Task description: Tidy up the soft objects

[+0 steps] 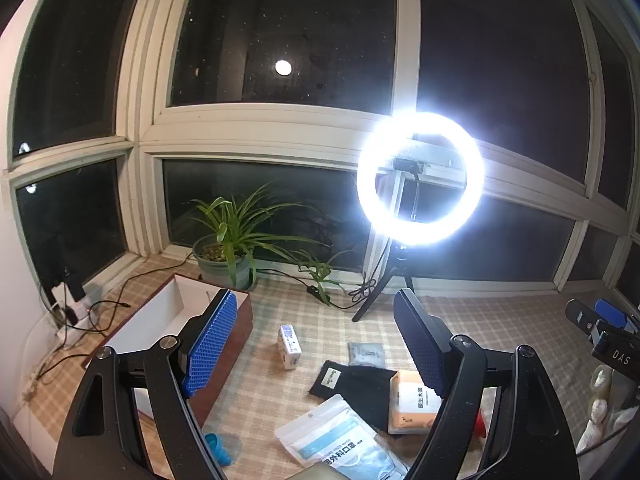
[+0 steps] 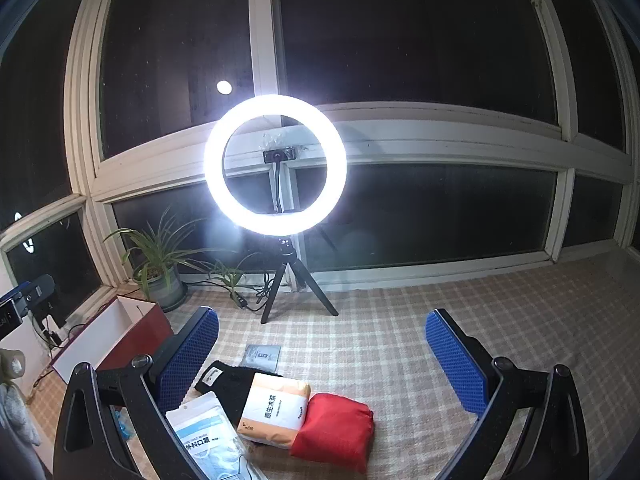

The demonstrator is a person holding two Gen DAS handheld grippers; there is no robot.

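Presently at the outset: nothing lifted, nothing seen yet inside the open box (image 1: 240, 332). Left gripper (image 1: 316, 300) spread wide and empty, hovering just right of the box, tilted downward. Right gripper (image 2: 322, 314) likewise spread wide and empty, further right of the box. Soft goods all loose on the checked cloth (image 1: 500, 320), right of the box: small white tissue pack (image 1: 289, 346) nearest it; grey sachet (image 1: 366, 354) a little beyond; black folded cloth (image 1: 360, 384), orange tissue pack (image 1: 412, 400) and mask pouch (image 1: 336, 436) overlapping in a heap further right; red pouch (image 2: 334, 428) farthest from the box, against the orange pack. Recommended: begin with the small white tissue pack, apart from the rest and closest to the box. Lower the left gripper squarely over it, straddle the narrow sides, close gently until the wrapper just dimples. Lift above the box wall before crossing; release low inside, against a corner, to save room. Leave the heap until the singles are cleared; probably slippery film on the mask pouch. Keep clear of the cables (image 1: 120, 304) behind the box.
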